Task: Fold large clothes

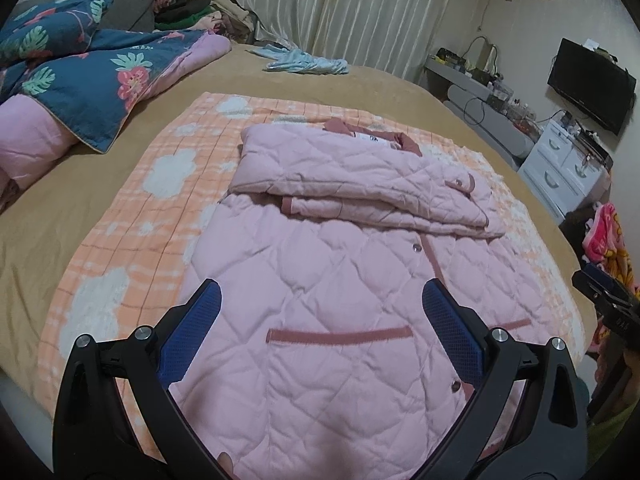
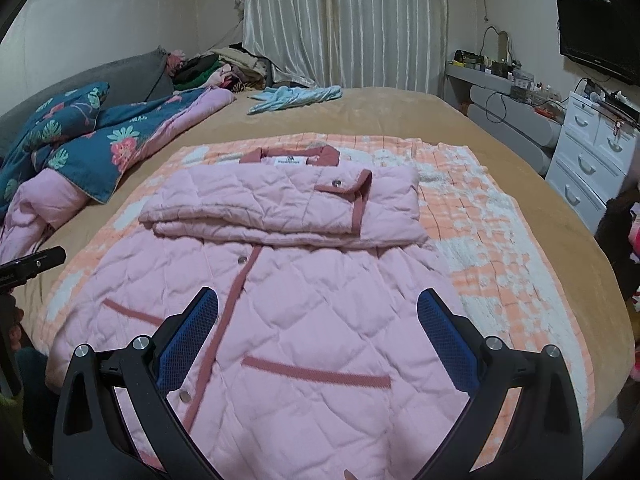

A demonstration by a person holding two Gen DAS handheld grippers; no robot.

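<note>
Tan-covered bed (image 1: 100,208), orange-and-white checked blanket (image 1: 120,256), pink quilted jacket (image 1: 320,288) sleeves folded at 12 o'clock, left gripper (image 1: 322,300) and right gripper (image 2: 318,308) both spread wide, empty, over hem

Left wrist view: mounted behind the left gripper (image 1: 322,300), looking forward along its spread fingers, angled down over the near hem of the jacket (image 1: 320,264), close above it. Right wrist view: same mounting behind the right gripper (image 2: 318,308), same forward heading, set slightly further right. Both views share the jacket (image 2: 288,280), the bed (image 2: 400,116) beyond the fingertips, the curtain (image 1: 344,4) ahead, and the drawers (image 2: 592,160) to the right.
</note>
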